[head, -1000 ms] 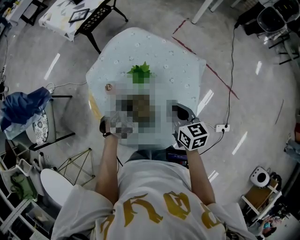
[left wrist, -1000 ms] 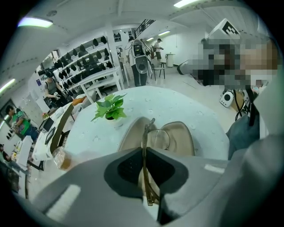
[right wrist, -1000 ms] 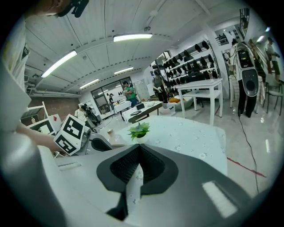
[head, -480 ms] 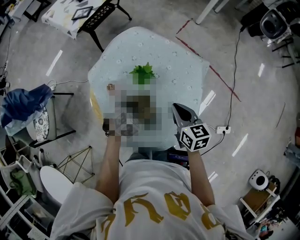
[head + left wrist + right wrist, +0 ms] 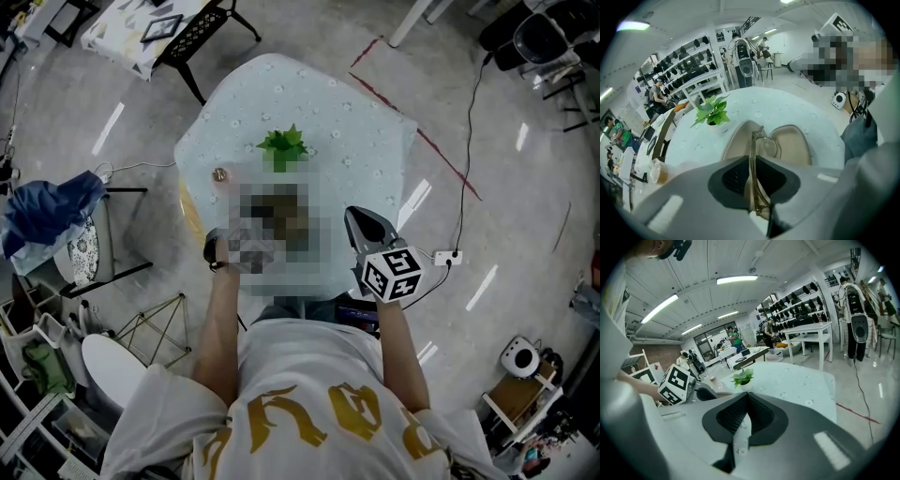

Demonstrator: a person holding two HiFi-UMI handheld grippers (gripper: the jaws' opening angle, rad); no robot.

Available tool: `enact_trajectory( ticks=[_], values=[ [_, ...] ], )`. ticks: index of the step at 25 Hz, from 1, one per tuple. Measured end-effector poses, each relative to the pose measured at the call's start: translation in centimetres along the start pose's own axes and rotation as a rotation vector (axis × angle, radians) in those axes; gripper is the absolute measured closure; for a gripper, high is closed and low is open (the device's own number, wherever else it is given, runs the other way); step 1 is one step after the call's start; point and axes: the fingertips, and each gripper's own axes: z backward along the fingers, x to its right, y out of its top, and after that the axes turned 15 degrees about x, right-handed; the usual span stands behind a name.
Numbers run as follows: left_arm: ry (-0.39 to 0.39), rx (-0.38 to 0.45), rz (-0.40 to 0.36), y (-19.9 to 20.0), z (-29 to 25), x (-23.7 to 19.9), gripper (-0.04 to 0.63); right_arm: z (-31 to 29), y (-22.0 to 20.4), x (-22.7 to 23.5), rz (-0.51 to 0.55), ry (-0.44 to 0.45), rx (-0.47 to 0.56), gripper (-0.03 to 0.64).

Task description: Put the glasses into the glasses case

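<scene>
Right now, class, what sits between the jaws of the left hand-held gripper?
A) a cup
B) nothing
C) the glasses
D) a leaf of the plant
C: in the left gripper view, the left hand-held gripper is closed on the thin frame of the glasses, held over the open glasses case.

Left tongs [image 5: 753, 164]: masked in head view, just nearside of plant [image 5: 282, 145].
Glasses case [image 5: 793, 146]: near end hidden behind tongs.
Glasses [image 5: 768, 146]: rear buried between tongs.
</scene>
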Motion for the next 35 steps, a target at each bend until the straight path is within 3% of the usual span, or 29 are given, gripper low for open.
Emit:
enact_trajectory(
  ticks=[14,35],
  values=[
    [0.008,0.027,-0.002,0.7,0.3,-0.1,0.528,0.6,0.4,-0.2,0.003,-0.003,0.014,0.592],
    [0.129,0.330,0.162,7.4,6.8,-1.5,0.540,3.9,3.7,-3.8,0.089,0.002,0.101,0.592]
  ],
)
